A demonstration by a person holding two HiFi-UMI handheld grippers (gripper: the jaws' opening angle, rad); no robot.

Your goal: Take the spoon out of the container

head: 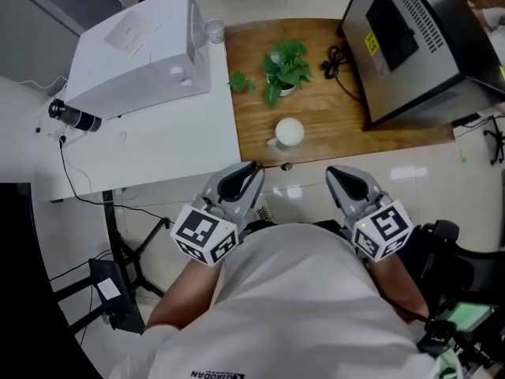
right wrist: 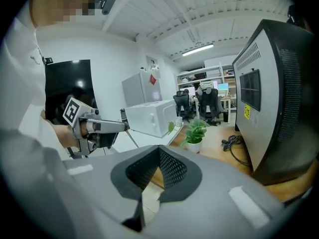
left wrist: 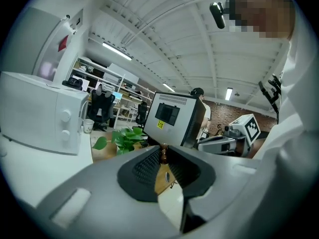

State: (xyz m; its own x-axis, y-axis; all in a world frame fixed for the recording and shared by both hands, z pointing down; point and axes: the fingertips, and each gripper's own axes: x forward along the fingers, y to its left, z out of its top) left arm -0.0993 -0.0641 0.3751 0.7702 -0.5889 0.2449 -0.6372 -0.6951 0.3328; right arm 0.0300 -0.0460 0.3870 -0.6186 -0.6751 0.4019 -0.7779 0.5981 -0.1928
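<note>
Hovering short of wooden table [head: 252,125]; left gripper [head: 254,167], right gripper [head: 336,171], fingers together.

Bright even indoor light, soft shadows, fisheye distortion, dark corners

Two benches side by side: left bench [head: 158,152], right bench [head: 331,117], edges touching.
Microwave [head: 142,54] on left bench, toward back. Cup [head: 214,30] just beside its back right corner.
On right bench: plant [head: 286,65] at back middle; container [head: 289,132] before plant, near front edge; cable [head: 335,58] just right of plant; big cabinet [head: 410,38] on right part.
Left hand-held gripper [head: 241,181] and right hand-held gripper [head: 347,181] before front edge of right bench, off it, apart from each other. Container lies farther back, between their lines.
</note>
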